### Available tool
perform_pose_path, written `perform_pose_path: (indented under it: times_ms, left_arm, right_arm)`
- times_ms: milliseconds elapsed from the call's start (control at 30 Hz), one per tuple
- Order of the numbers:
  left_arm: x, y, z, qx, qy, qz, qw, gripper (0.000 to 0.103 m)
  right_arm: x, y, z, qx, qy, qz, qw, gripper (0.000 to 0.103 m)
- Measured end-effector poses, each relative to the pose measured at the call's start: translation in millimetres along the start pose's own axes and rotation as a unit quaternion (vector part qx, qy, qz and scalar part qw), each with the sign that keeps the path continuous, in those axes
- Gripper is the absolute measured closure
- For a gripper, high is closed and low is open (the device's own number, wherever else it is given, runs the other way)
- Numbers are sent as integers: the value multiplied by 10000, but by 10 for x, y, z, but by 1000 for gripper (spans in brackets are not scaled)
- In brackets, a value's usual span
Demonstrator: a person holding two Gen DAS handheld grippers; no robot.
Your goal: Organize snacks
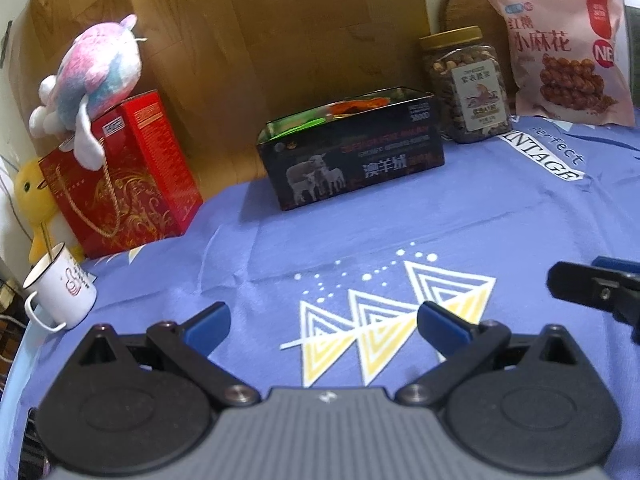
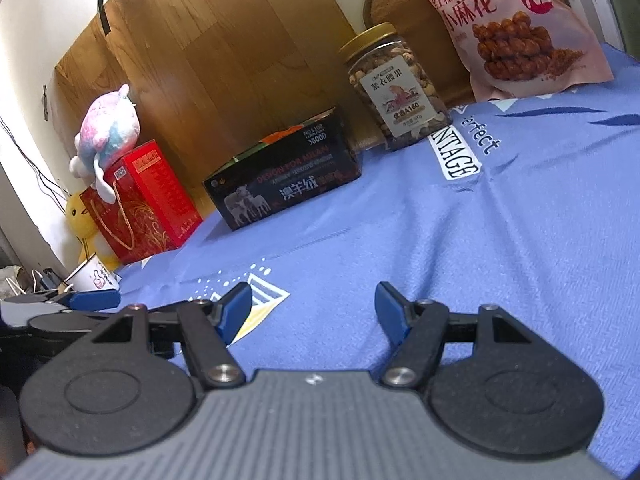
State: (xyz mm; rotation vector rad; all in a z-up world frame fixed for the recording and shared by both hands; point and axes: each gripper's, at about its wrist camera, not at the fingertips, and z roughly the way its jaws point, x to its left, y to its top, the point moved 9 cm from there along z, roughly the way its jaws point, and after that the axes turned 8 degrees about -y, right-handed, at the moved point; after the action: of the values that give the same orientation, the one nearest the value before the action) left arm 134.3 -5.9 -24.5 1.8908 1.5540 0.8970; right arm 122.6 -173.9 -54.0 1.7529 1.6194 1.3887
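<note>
mug [image 1: 60, 292]: white enamel, cylindrical, loop handle, thin rod seen standing in it; set at far left on the cloth edge.
yellow plush [image 1: 34, 200]: soft, rounded, tucked behind the red box.
red box [image 1: 120, 184]: glossy card, gold scrollwork, twisted cord handle; upright, tall axis vertical.
pink plush [image 1: 94, 76]: fuzzy pastel pink-blue, laid on top of the red box.
left gripper [image 1: 324, 320]: black plastic arms, blue pads; fingers spread wide, nothing between them; held over the triangle print.
cloth [image 1: 480, 220]: blue fabric, creased, white-yellow triangles and dots printed, "VINTAGE" patch near the jar.
black box [image 1: 352, 160]: open-top rectangular carton, glossy, sheep picture on front; long axis run left-right and angled back toward the right; orange and green packets seen inside; placed mid-back on the cloth, against the wood panel [image 1: 260, 40].
jar [image 1: 466, 84]: clear plastic, squarish-round, gold screw lid, nuts inside, white label facing forward; upright, just right of the black box.
pink bag [image 1: 568, 52]: soft film pouch, twisted-dough picture; leaned upright at back right, beside the jar.
right gripper [image 2: 314, 312]: same build; fingers parted, empty; held low over the cloth, well short of the snacks.
</note>
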Motion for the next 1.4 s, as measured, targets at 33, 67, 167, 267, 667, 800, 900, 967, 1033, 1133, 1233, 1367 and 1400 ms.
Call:
perform_pose_path:
  times_ms: [33, 67, 167, 267, 667, 800, 900, 967, 1033, 1133, 1233, 1367, 1400]
  left_arm:
    - [-22, 4, 8, 5, -17, 14, 10000, 0]
    - [-43, 8, 17, 8, -32, 20, 10000, 0]
    - [-80, 19, 49, 43, -14, 38, 10000, 0]
    - [-92, 20, 68, 65, 1, 26, 10000, 0]
    - [-25, -12, 51, 126, 86, -84, 9998, 0]
    - [-16, -28, 31, 127, 90, -111, 9998, 0]
    - [-10, -35, 21, 124, 116, -104, 9998, 0]
    - [-5, -41, 13, 124, 122, -107, 9998, 0]
    - [-2, -45, 9, 127, 123, -106, 9998, 0]
    - [2, -45, 5, 123, 123, -108, 9998, 0]
    - [-2, -45, 11, 123, 117, -114, 9998, 0]
    - [1, -55, -6, 128, 90, -144, 9998, 0]
    - [0, -58, -7, 134, 87, -144, 9998, 0]
  right_arm:
    - [7, -4, -5, -13, 4, -10, 10000, 33]
    - [11, -5, -8, -22, 13, -25, 10000, 33]
    - [35, -13, -10, -29, 47, -87, 9999, 33]
    - [33, -7, -7, -27, 90, -83, 9999, 33]
    - [10, -3, -27, -25, 237, 53, 9997, 33]
    - [10, -3, -30, -16, 243, 73, 9997, 33]
    - [10, -1, -30, -12, 247, 70, 9997, 33]
    - [9, -3, -28, 8, 259, 68, 9996, 33]
    - [10, -5, -23, 33, 273, 67, 9996, 33]
    - [13, -6, -10, 75, 306, 65, 9995, 33]
    - [14, -11, -8, 107, 338, 75, 9993, 33]
    - [18, -21, -12, 128, 355, 85, 9993, 33]
    - [14, -18, -12, 131, 358, 83, 9992, 33]
